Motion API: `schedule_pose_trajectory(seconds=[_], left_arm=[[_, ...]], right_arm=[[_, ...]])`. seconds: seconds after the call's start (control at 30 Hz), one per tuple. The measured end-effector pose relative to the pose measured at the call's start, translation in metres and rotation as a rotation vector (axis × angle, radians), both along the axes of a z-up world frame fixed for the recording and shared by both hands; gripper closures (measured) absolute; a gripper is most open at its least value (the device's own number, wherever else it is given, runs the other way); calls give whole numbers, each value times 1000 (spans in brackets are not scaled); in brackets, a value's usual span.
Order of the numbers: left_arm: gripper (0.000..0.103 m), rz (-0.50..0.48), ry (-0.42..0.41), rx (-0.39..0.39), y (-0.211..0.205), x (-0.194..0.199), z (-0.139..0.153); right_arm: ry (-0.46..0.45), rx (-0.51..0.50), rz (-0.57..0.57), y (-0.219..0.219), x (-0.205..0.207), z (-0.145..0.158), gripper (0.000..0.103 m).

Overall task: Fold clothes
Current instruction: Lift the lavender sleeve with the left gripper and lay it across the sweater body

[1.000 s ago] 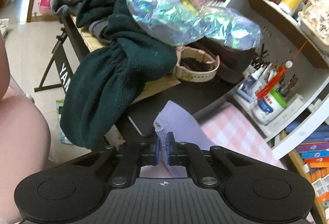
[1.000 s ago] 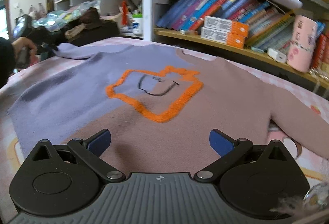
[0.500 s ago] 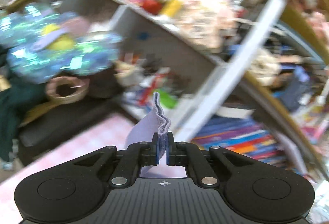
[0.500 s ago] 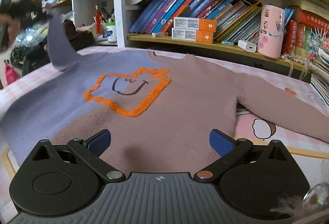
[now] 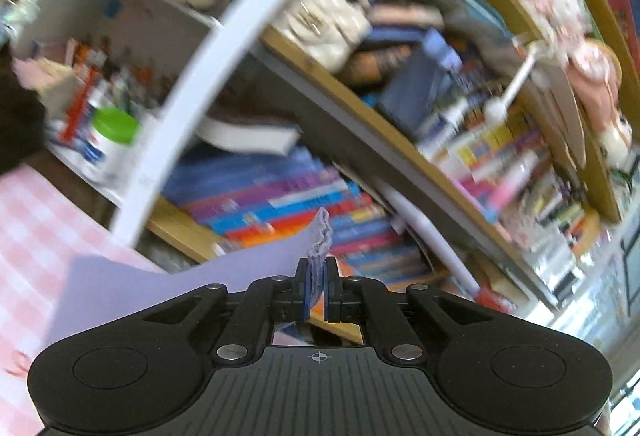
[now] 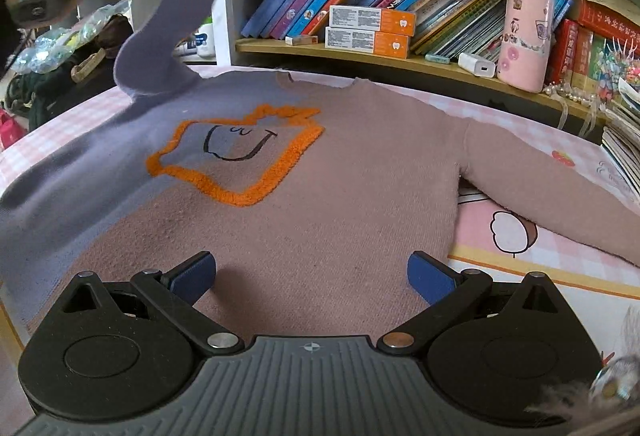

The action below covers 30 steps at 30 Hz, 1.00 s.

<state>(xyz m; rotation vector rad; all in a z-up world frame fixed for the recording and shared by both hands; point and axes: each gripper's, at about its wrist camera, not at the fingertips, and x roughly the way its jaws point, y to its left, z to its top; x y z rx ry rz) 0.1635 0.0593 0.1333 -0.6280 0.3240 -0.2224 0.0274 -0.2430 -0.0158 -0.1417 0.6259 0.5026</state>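
Sweater (image 6: 320, 196): knit pullover, lilac on one side and dusty mauve on the other, lying face up and flat across the centre of the right wrist view. Fuzzy surface; raised orange looped outline (image 6: 240, 160) on the chest enclosing a black line-drawn smile. Neckline toward the shelves at upper centre.

Lilac sleeve (image 6: 176, 20): lifted clear of the bed, rising to the upper left of the right wrist view, where its ribbed cuff (image 5: 320, 236) is pinched in the left gripper (image 5: 316, 284). Fingers pressed together on the cuff edge; the lift appears meant to carry the sleeve across the body for a first fold.

Mauve sleeve (image 6: 552, 188): flat, running to the right edge of the frame, untouched.

Right gripper (image 6: 312, 272): blue pads spread wide, poised low over the hem area at lower centre, holding nothing; whether the pads touch the knit cannot be told. Likely placed to steady the body.

Bed cover (image 6: 540, 248): pink gingham with cartoon print, smooth, beneath the sweater.

Bookshelf (image 6: 400, 56): wooden, curved by the lens, behind the bed; upright paperbacks, two orange-and-white boxes (image 6: 368, 30), pink cylindrical tin (image 6: 524, 36).

Left wrist view: background blurred by motion.
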Motion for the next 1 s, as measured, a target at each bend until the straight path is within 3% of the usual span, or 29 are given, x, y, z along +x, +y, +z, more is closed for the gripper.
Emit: schedule_pose_trajectory(seconds=[0.33,0.57,0.6,0.63,0.8,0.9,1.0], left_arm=[[99,-161,77,-9,-87,30,-32],[95,-219,215,-15,-124,43,-78],[91,-224,245,-14,-128,44,-83],[80,-232,261,-12,-129,43,-84],[38,-256,250,-1,-117,27,-69],[30,-258,196,22,-94,8,-55],[21,-229,151,113,-63,-20,-49]], right_arm=[[22,38,4,-5,3,1,0],[29,45,7,-5,2,0,0],[30,46,7,-5,3,0,0],[30,47,8,-6,3,0,0],[35,62,9,-7,4,0,0],[36,63,8,-7,3,0,0],[36,60,9,-6,4,0,0]])
